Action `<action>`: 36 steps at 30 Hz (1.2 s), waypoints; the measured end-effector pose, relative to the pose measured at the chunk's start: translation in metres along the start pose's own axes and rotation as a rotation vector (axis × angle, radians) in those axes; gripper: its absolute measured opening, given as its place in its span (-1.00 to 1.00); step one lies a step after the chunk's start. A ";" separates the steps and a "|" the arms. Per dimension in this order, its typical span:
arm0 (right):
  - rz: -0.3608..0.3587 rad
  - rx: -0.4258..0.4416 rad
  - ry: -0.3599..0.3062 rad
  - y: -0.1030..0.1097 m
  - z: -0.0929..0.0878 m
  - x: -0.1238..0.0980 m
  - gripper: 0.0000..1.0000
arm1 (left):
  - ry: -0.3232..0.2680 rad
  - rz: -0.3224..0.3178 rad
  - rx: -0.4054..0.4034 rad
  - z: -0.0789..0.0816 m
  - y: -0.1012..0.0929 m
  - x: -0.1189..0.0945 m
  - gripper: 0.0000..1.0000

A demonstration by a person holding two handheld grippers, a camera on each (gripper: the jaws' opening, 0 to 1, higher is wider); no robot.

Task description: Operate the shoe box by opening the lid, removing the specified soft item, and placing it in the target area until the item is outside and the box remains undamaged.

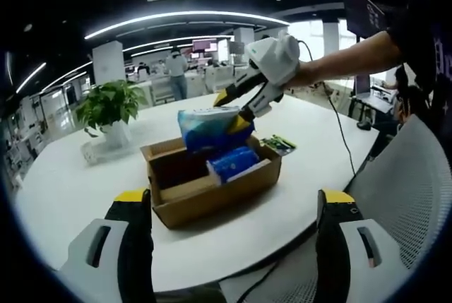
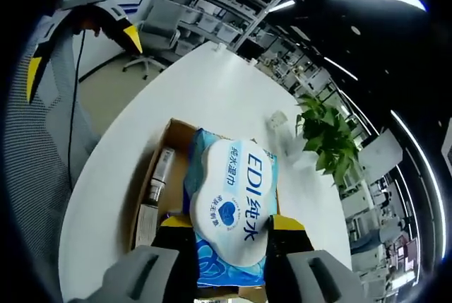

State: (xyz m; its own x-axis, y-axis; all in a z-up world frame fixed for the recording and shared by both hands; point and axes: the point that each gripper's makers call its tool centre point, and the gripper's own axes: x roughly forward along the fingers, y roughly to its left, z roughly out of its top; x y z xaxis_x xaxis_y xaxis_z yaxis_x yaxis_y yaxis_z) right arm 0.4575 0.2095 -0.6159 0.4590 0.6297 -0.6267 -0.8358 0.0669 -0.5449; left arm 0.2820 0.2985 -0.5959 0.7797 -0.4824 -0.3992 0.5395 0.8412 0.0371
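Note:
An open brown cardboard shoe box (image 1: 212,193) sits on the round white table (image 1: 63,190). My right gripper (image 1: 236,109) reaches in from the right, shut on a soft blue-and-white wipes pack (image 1: 206,128) held just above the box. A second blue pack (image 1: 233,163) lies inside. My left gripper (image 1: 234,197) hangs open in front of the box, jaws wide apart. In the right gripper view, the right gripper (image 2: 233,224) pinches the wipes pack (image 2: 236,190) over the box (image 2: 164,140). The left gripper (image 2: 81,56) shows at the upper left.
A potted plant (image 1: 109,105) stands at the table's far left, with a small green packet (image 1: 280,145) to the right of the box. A mesh chair (image 1: 409,190) stands at the right. Small cartons (image 2: 157,176) lie in the box. Plant (image 2: 328,140) beyond it.

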 end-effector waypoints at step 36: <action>-0.094 0.020 0.067 -0.013 -0.056 -0.060 -0.43 | 0.003 -0.018 -0.007 -0.001 -0.003 0.000 0.87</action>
State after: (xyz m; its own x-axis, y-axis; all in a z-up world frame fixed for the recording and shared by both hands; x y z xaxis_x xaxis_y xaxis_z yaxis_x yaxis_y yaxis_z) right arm 0.4573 0.1277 -0.6024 0.5545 0.5667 -0.6094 -0.7936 0.1395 -0.5923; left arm 0.2804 0.2961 -0.5970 0.7690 -0.4967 -0.4023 0.5511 0.8341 0.0237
